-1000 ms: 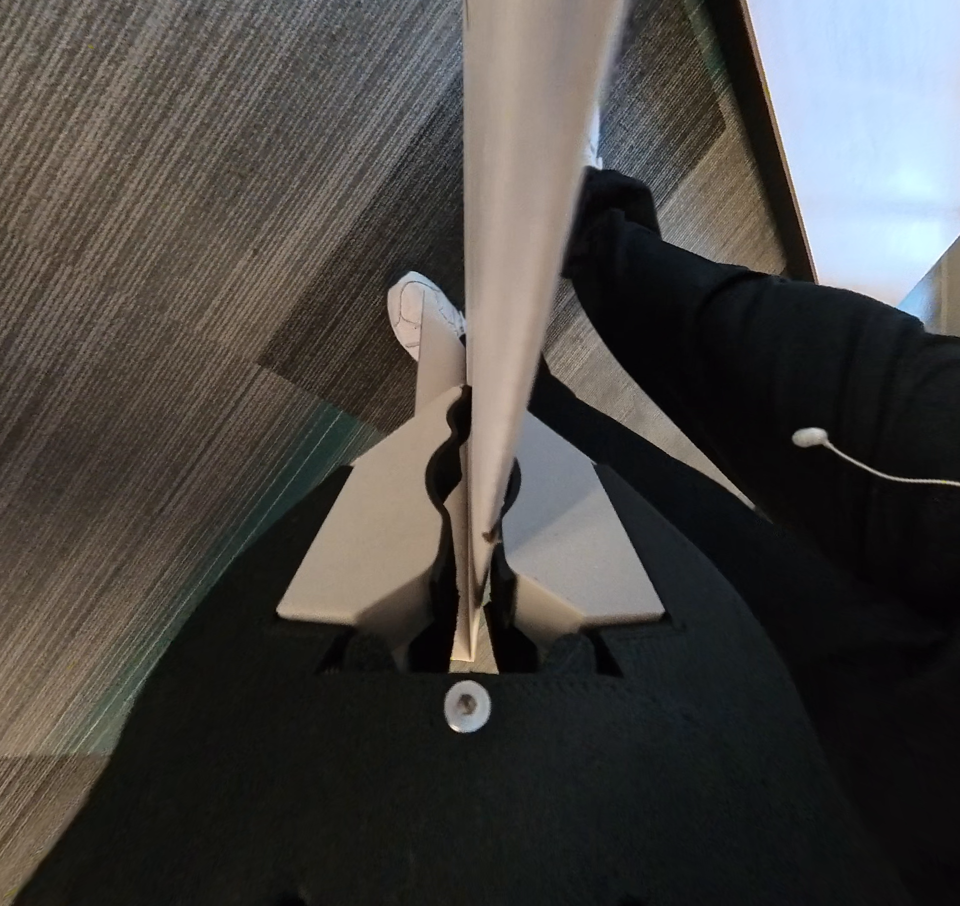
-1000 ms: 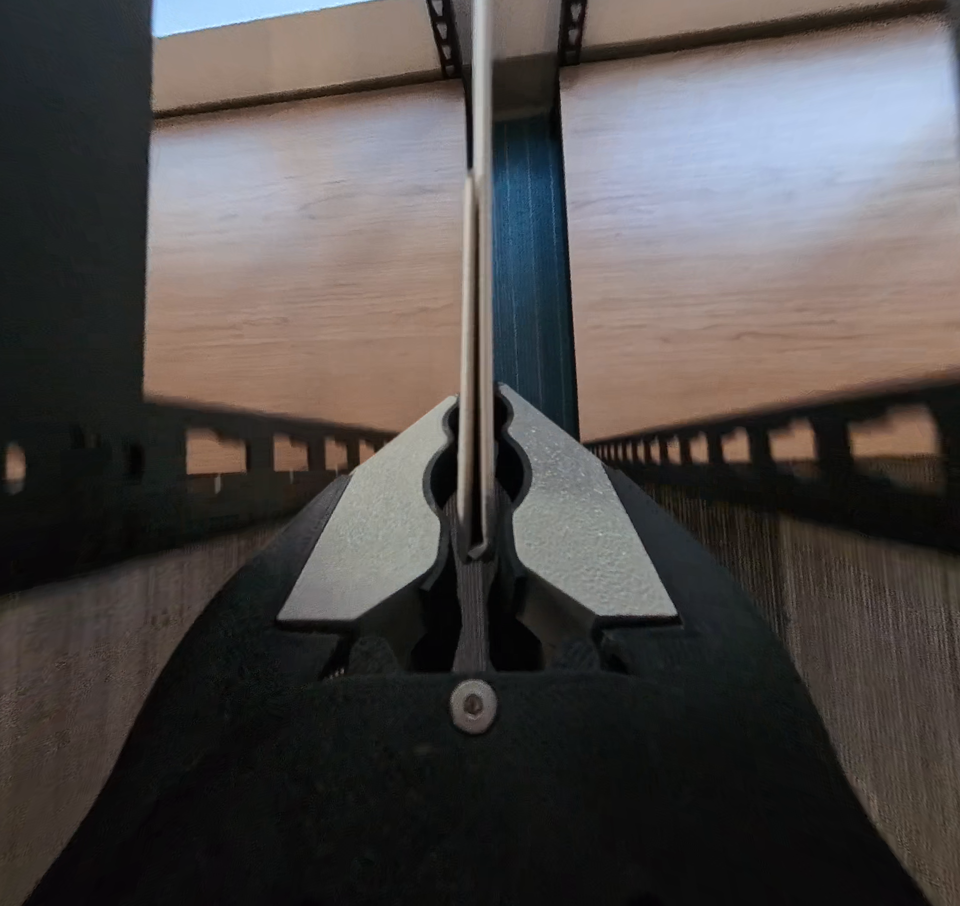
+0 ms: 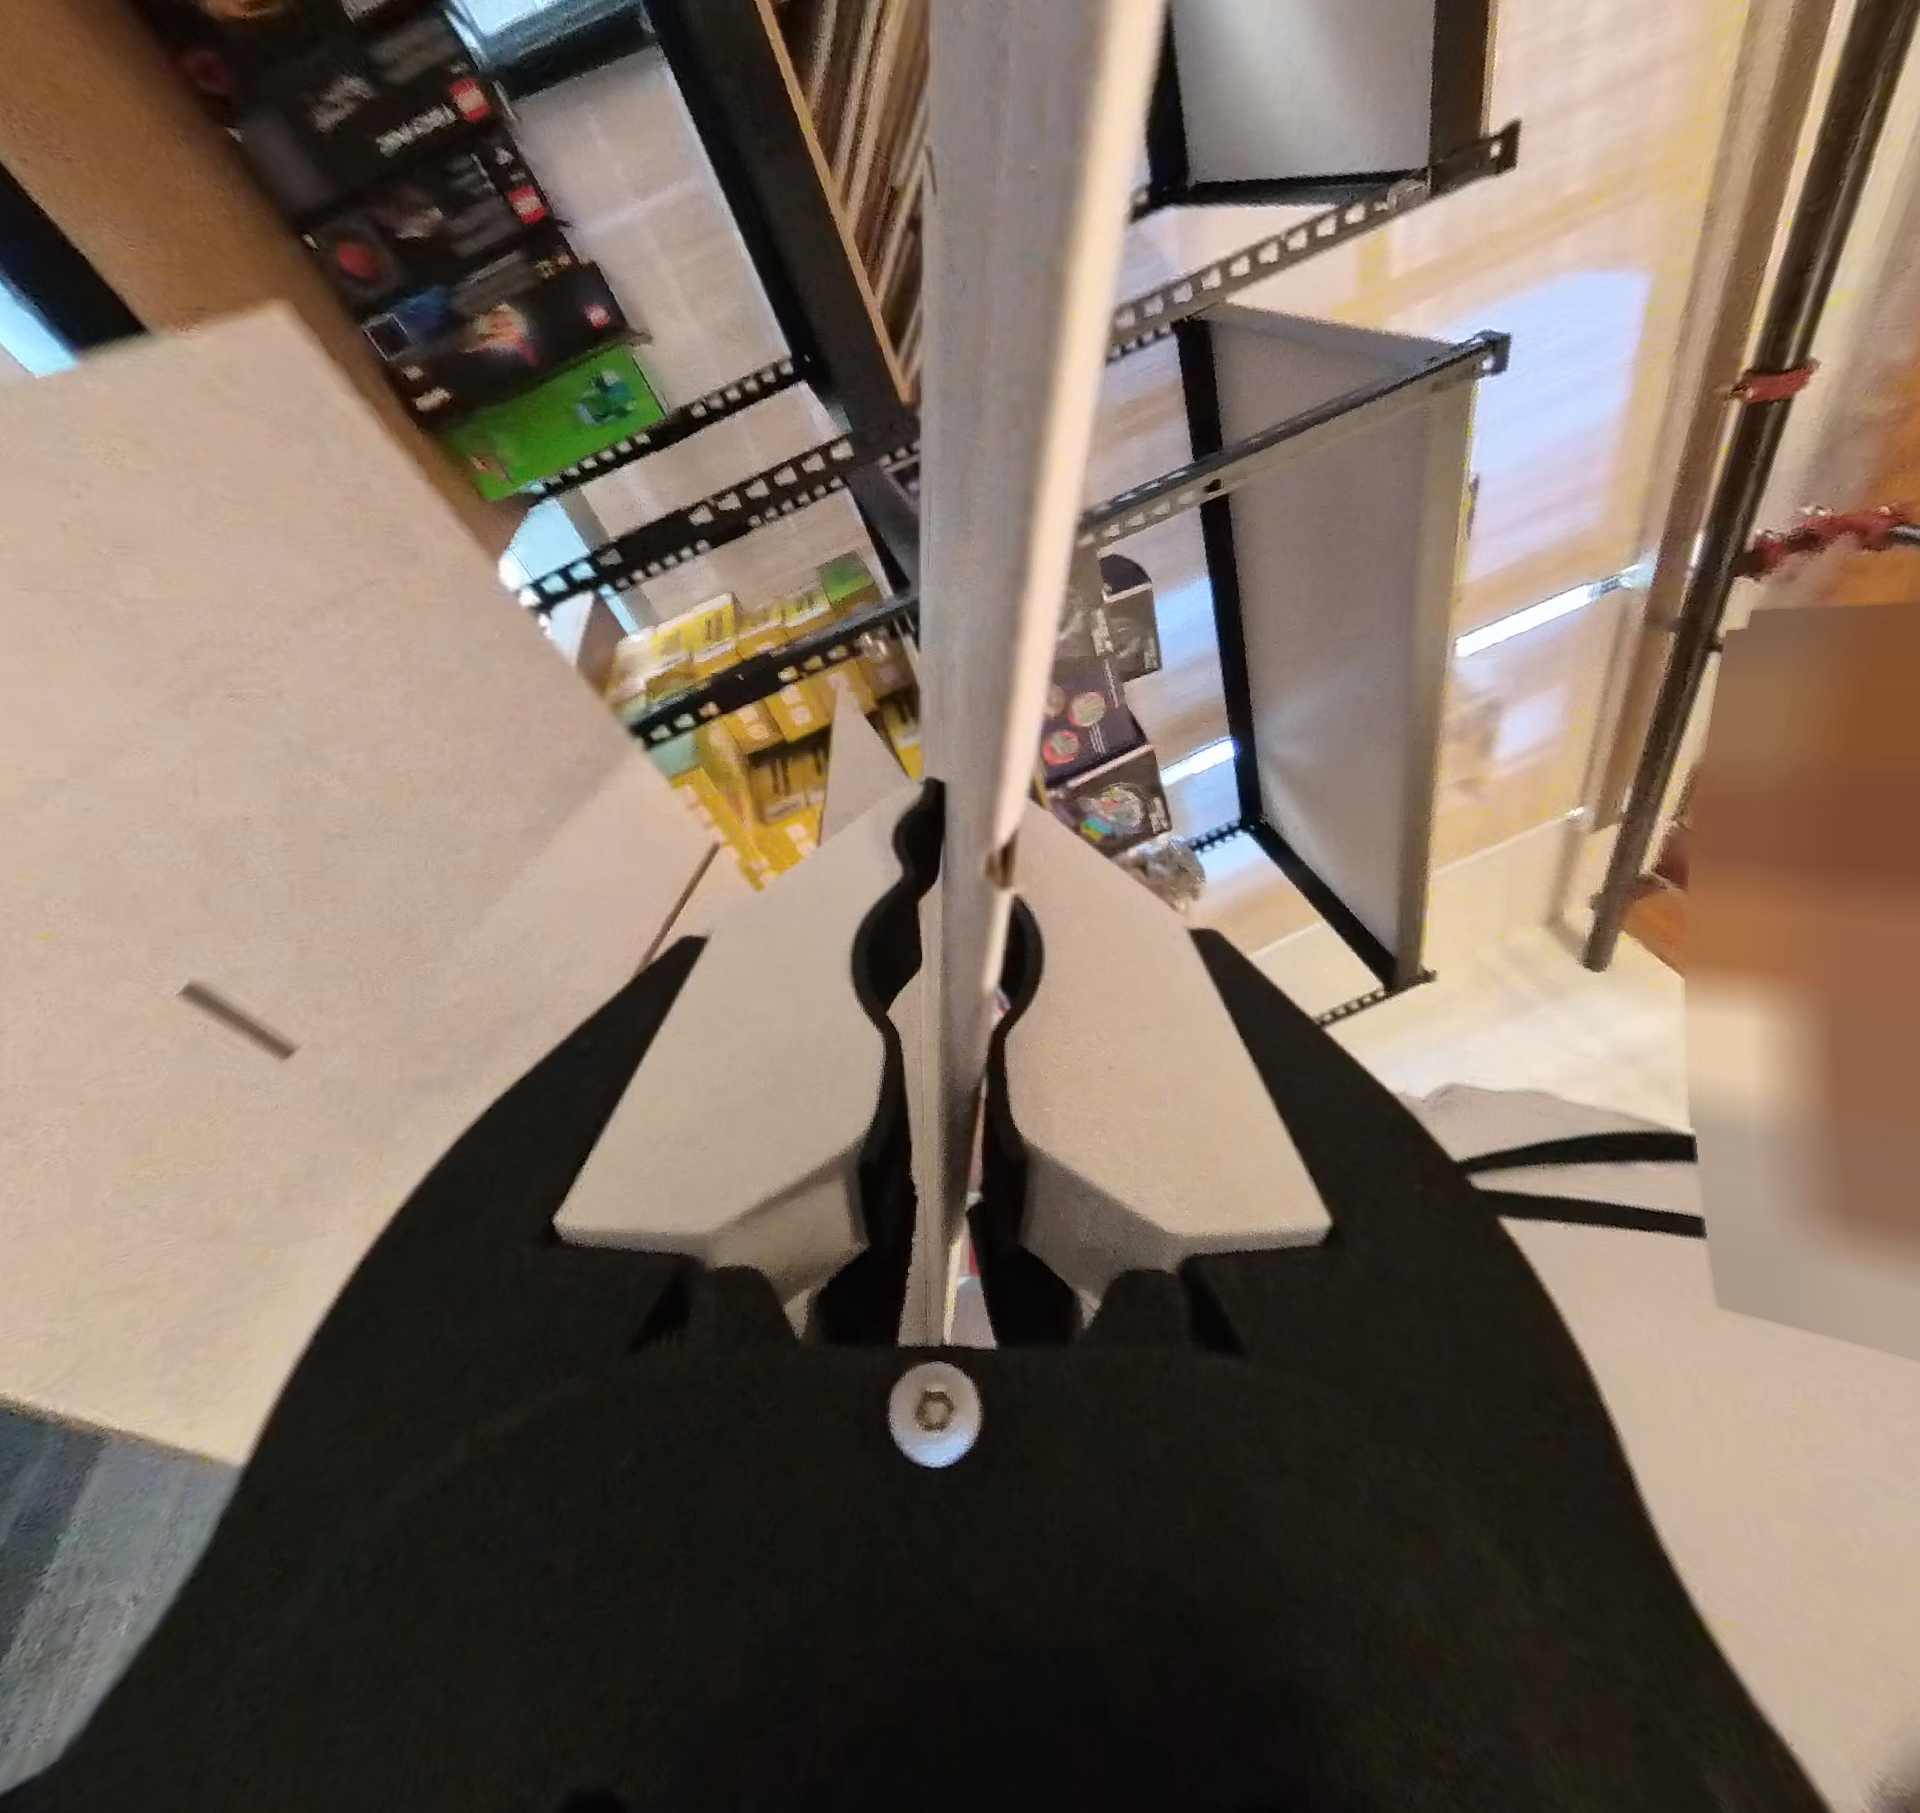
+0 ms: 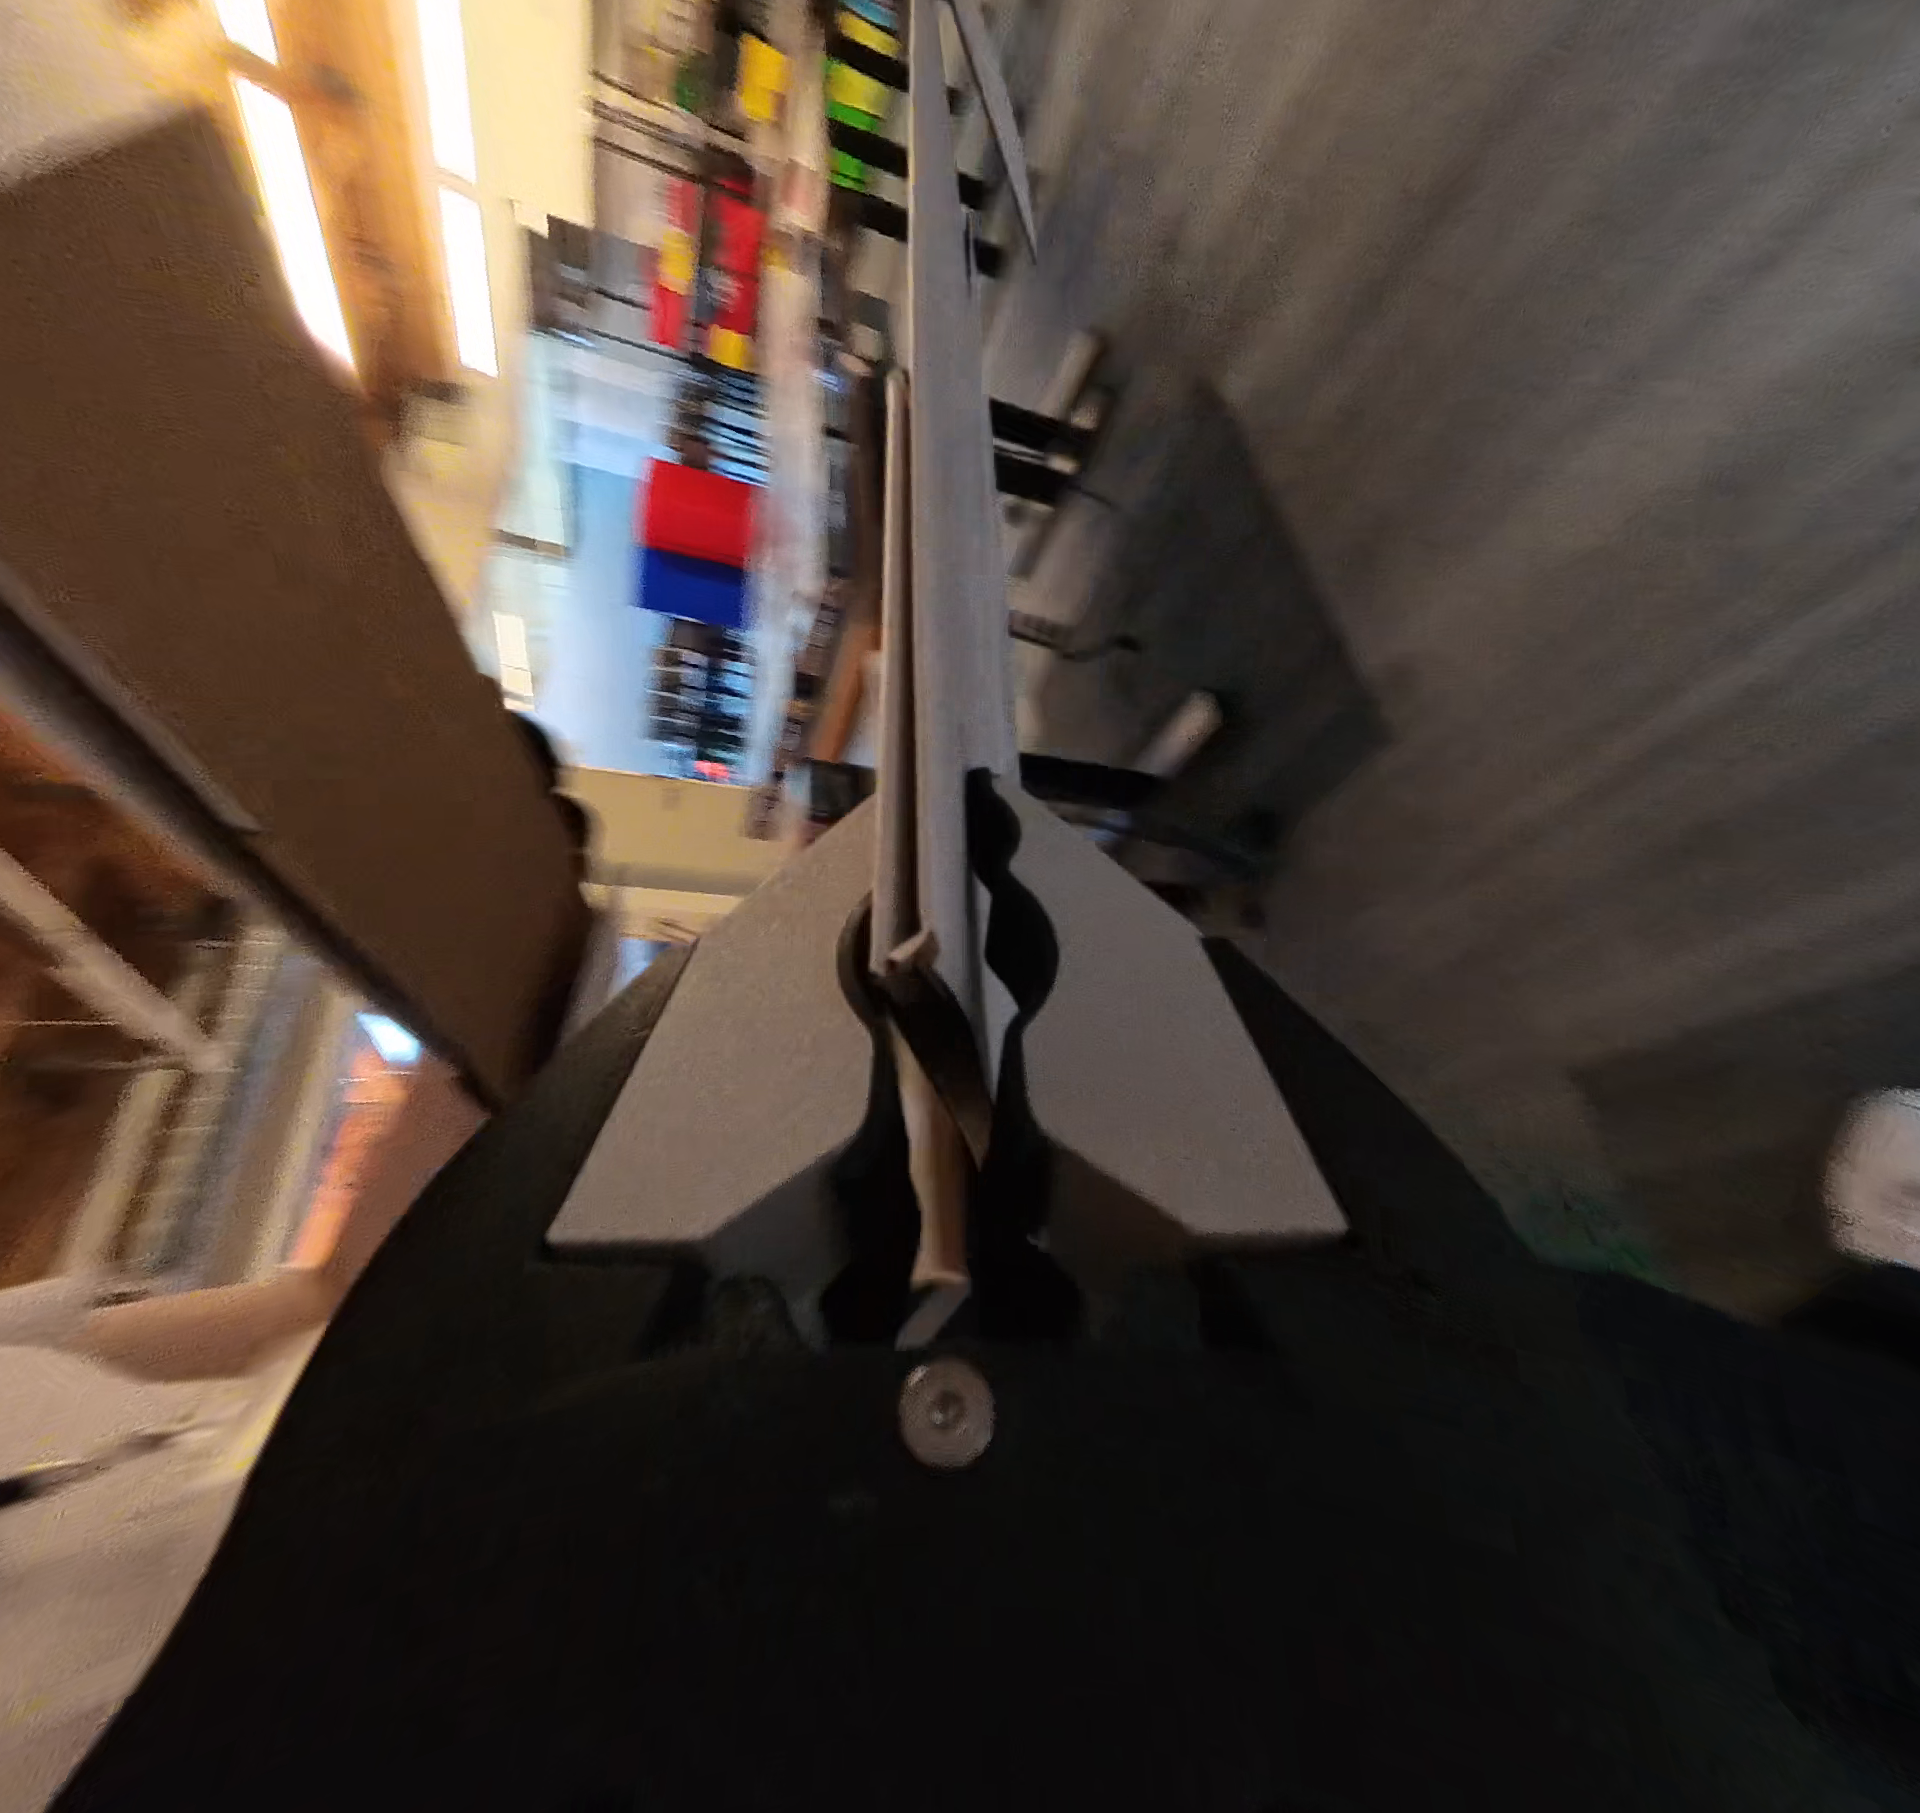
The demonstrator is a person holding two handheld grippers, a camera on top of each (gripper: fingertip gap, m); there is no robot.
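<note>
My left gripper [image 3: 966, 813] is shut on a thin flat pale cardboard sheet [image 3: 1023, 309]. I see the sheet edge-on, and it runs up out of the top of the left wrist view. My right gripper [image 4: 935, 802] is shut on thin grey cardboard layers [image 4: 940, 516], also edge-on, with a folded brown edge lying between the fingers [image 4: 748, 1036]. Both sheets reach well past the fingertips. The right wrist view is blurred by motion.
A large white cardboard panel [image 3: 260, 724] with a slot fills the left of the left wrist view. Black slotted racking [image 3: 790, 205] holds white panels [image 3: 1340, 620] and coloured boxes [image 3: 769, 724]. A brown box [image 4: 239, 537] is at the left and grey carpet [image 4: 1507, 413] at the right. Across from one pair of fingers to the other is roughly 40 cm.
Both views have swung away. The left went from carpet and a person's leg to the shelving, the right from a wooden shelf to the room. Both grippers stay shut on the cardboard.
</note>
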